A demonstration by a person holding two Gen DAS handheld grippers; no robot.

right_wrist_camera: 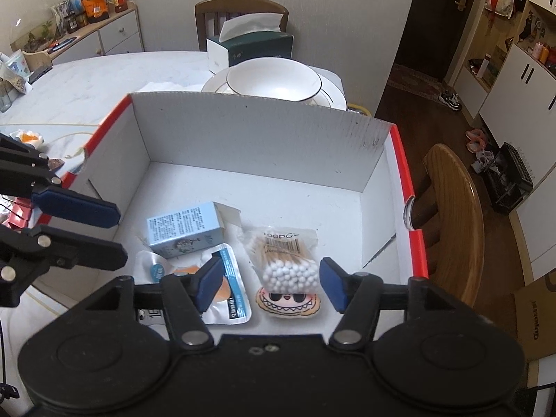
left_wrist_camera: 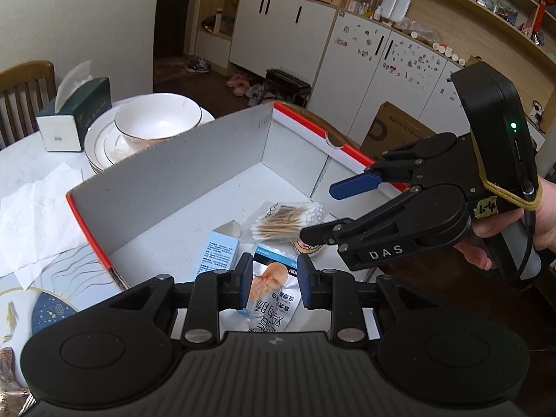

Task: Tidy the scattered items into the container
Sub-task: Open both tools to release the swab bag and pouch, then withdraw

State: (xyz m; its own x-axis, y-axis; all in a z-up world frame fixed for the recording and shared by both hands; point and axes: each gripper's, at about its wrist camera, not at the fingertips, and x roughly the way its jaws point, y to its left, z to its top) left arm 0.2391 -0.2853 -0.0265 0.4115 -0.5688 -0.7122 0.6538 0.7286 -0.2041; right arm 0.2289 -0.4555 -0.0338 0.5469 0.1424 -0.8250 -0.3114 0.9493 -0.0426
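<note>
Nearest, the right tongs [right_wrist_camera: 269, 283] stand wide and empty over the swab bag [right_wrist_camera: 285, 257] in the container [right_wrist_camera: 399, 146]; left tongs [left_wrist_camera: 272, 279] gape narrowly above the snack sachet [left_wrist_camera: 267, 288], holding nothing; both packs are light, slippery film, probably best pinched mid-body.
</note>
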